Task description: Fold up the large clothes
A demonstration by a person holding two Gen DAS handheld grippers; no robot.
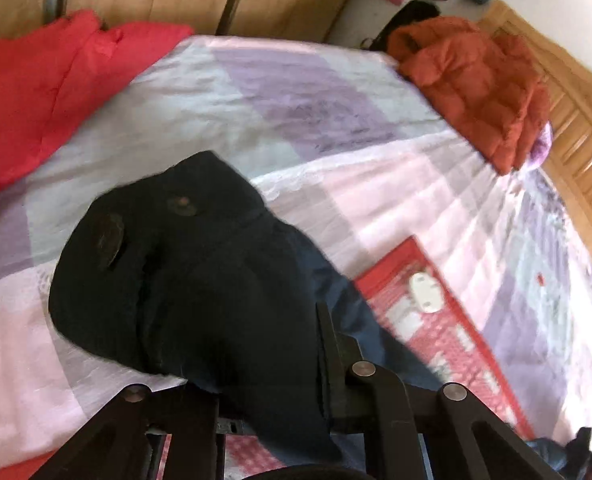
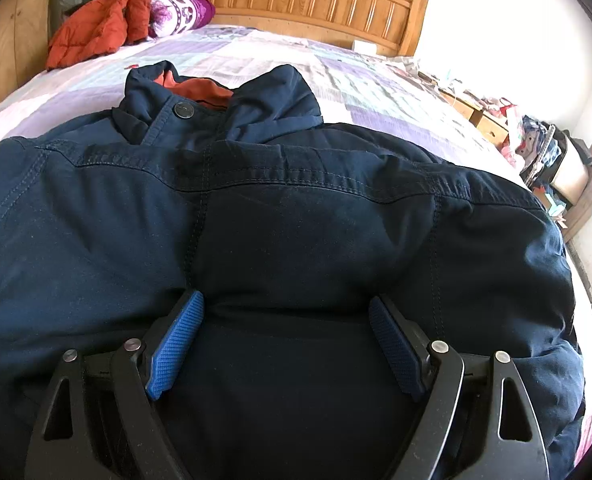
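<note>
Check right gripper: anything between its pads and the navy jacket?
Nothing visible. The right gripper stands open, its blue pads directly against the navy jacket with a hump of its fabric between them. The left gripper is already shut on the jacket's dark fabric.

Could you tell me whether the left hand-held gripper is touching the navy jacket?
Touching: in the left wrist view, the left hand-held gripper is shut on a fold of the navy jacket, which drapes from its fingers.
</note>
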